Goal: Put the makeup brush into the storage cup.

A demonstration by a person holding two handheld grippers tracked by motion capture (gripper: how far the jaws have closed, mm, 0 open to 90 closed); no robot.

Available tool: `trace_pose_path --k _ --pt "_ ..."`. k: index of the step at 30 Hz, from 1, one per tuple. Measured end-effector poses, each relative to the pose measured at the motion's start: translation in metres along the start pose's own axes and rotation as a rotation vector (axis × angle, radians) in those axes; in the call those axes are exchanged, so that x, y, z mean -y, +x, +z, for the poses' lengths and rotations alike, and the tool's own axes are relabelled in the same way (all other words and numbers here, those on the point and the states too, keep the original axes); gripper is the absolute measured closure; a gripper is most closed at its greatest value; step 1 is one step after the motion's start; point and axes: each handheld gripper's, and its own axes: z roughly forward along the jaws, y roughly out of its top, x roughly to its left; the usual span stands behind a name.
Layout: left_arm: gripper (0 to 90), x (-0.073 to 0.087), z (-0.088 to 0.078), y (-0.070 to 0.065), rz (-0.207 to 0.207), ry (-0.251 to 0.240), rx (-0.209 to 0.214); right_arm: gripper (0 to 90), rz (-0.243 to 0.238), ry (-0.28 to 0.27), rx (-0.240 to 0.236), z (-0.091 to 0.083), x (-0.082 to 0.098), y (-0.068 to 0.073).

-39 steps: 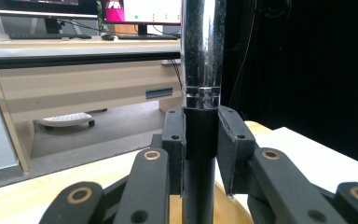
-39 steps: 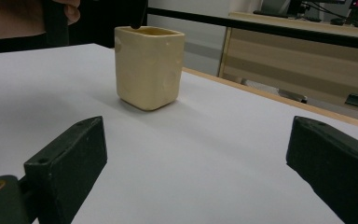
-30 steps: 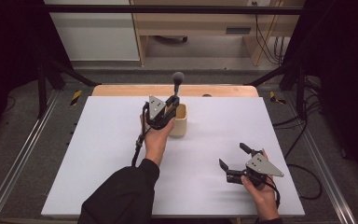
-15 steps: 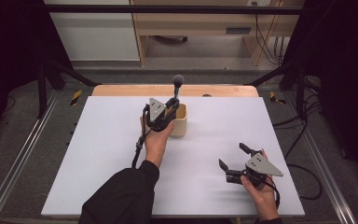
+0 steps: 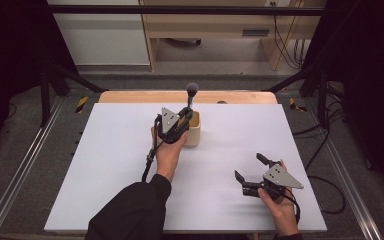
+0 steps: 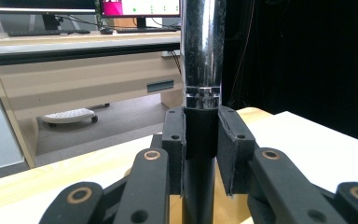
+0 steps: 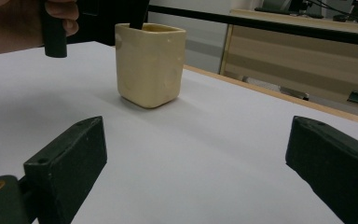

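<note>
Right hand-held gripper (image 5: 250, 172) lay idle at five o'clock on the counter (image 5: 105, 175), jaws apart. Left hand-held gripper (image 5: 186, 116) remained clamped on the brush (image 5: 192, 95), upright in the cup (image 5: 195, 129) at twelve o'clock. No change over the last second; insertion judged near complete.

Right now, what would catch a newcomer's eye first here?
The left gripper, shut on a makeup brush standing upright in the cream cup near the far middle of the white table. Then the right gripper, open and resting at the near right corner.
</note>
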Motion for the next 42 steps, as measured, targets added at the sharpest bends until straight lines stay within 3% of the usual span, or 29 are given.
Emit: trace_pose_path --k 28,31,41,42 --pt "74.1 0.005 0.0 -0.002 0.006 0.01 0.005 5.3 0.013 0.0 -0.003 0.0 0.0 0.0" --pt "73.7 0.006 -0.001 -0.001 0.001 0.02 0.026 5.2 0.016 -0.001 -0.004 0.0 0.0 0.0" --pt "44.7 -0.004 -0.023 0.001 0.011 -0.019 0.041 5.2 0.014 -0.001 -0.007 0.0 0.0 0.0" --pt "41.6 -0.005 -0.028 0.001 0.007 -0.008 0.058 5.2 0.014 0.0 -0.008 0.0 0.0 0.0"
